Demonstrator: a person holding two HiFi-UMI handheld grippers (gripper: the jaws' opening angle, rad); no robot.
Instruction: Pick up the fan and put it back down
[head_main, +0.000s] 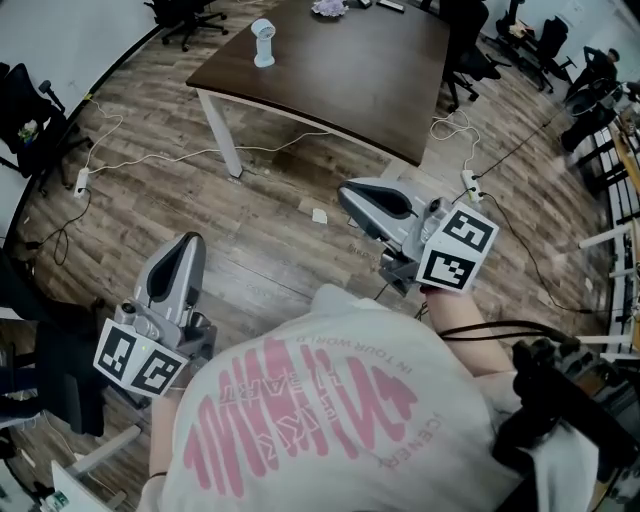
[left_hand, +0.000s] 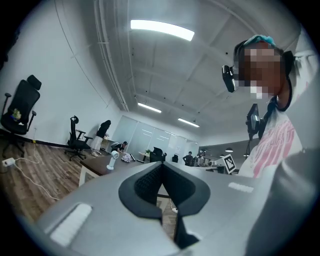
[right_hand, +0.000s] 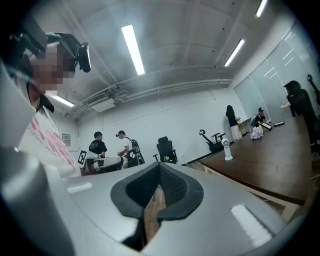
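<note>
The fan (head_main: 262, 42) is small and white and stands upright near the left end of a dark brown table (head_main: 350, 75), far ahead of me. It shows tiny in the left gripper view as the fan (left_hand: 114, 160) and in the right gripper view as the fan (right_hand: 227, 149). My left gripper (head_main: 188, 243) hangs over the wooden floor at the lower left, jaws together and empty. My right gripper (head_main: 352, 192) is held nearer the table's front edge, also closed on nothing. Both grippers are well short of the fan. The left gripper (left_hand: 161, 167) and the right gripper (right_hand: 160, 167) point roughly level.
White cables and a power strip (head_main: 82, 180) lie on the wood floor left of the table. Black office chairs (head_main: 190, 15) stand around the table and along the walls. A crumpled white thing (head_main: 328, 8) sits at the table's far side. Several people (right_hand: 97, 145) stand in the background.
</note>
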